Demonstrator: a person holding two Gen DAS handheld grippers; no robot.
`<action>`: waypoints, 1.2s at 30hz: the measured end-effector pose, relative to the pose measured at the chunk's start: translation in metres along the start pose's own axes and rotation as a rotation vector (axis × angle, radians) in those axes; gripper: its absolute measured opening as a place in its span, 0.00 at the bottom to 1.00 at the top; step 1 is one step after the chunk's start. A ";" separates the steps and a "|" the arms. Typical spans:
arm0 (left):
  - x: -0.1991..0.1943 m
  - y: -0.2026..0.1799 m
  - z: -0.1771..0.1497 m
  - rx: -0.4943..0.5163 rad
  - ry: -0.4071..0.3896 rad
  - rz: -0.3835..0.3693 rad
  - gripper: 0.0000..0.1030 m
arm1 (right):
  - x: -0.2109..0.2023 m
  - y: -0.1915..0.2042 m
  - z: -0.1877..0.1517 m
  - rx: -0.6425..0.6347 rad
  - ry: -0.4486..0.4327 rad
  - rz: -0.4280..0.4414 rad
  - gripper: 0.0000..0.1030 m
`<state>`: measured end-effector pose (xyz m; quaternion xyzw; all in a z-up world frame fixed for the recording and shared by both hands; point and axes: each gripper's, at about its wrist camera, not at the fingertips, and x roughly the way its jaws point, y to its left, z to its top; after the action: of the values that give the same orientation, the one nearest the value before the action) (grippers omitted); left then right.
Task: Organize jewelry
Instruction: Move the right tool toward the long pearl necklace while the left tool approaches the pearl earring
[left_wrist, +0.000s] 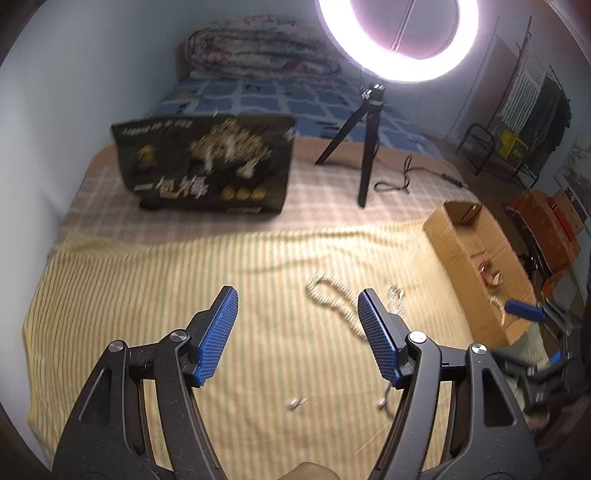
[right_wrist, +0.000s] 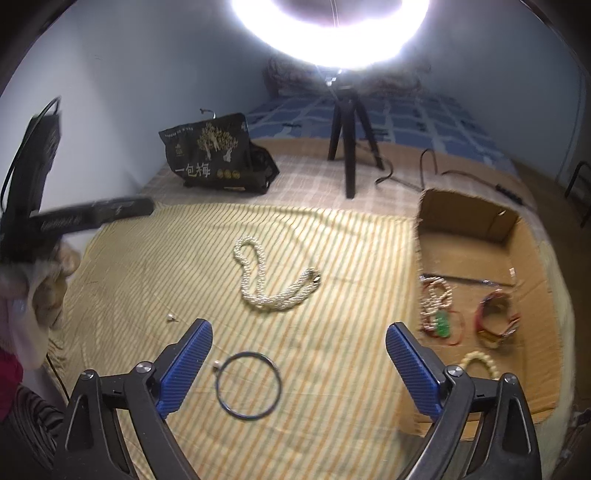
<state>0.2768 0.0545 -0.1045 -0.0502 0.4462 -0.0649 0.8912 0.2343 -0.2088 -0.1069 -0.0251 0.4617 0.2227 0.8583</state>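
Note:
A twisted pearl necklace (right_wrist: 273, 280) lies looped on the yellow striped cloth (right_wrist: 332, 251). Closer in, a thin black bangle (right_wrist: 248, 386) lies flat, with a tiny pearl earring (right_wrist: 216, 365) at its left rim and another (right_wrist: 170, 316) farther left. My right gripper (right_wrist: 300, 326) is open above the bangle and holds nothing. My left gripper (left_wrist: 295, 295) is also open and empty, and the pearl necklace (left_wrist: 332, 301) lies just beyond its right finger. Small earrings (left_wrist: 297, 402) lie on the cloth below its jaws. One of the right gripper's blue fingers (left_wrist: 524, 311) shows over the box's near end.
An open cardboard box (right_wrist: 465, 206) on the right holds beaded bracelets (right_wrist: 437, 306), a red bangle (right_wrist: 495, 314) and a cream bead bracelet (right_wrist: 480, 360). Behind stand a black printed bag (right_wrist: 210, 155) and a ring light's tripod (right_wrist: 349, 147) with its cable. A person's hand (right_wrist: 48, 288) is at the left edge.

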 end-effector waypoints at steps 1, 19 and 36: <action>-0.001 0.006 -0.006 0.000 0.011 -0.006 0.67 | 0.005 0.001 0.001 0.011 0.011 0.006 0.89; 0.016 0.013 -0.078 0.140 0.204 -0.100 0.38 | 0.085 -0.008 0.011 0.295 0.172 0.085 0.53; 0.048 -0.012 -0.098 0.273 0.269 -0.069 0.31 | 0.115 -0.016 0.016 0.358 0.215 0.076 0.43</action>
<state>0.2258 0.0321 -0.1996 0.0648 0.5465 -0.1613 0.8192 0.3078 -0.1780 -0.1934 0.1217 0.5834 0.1655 0.7858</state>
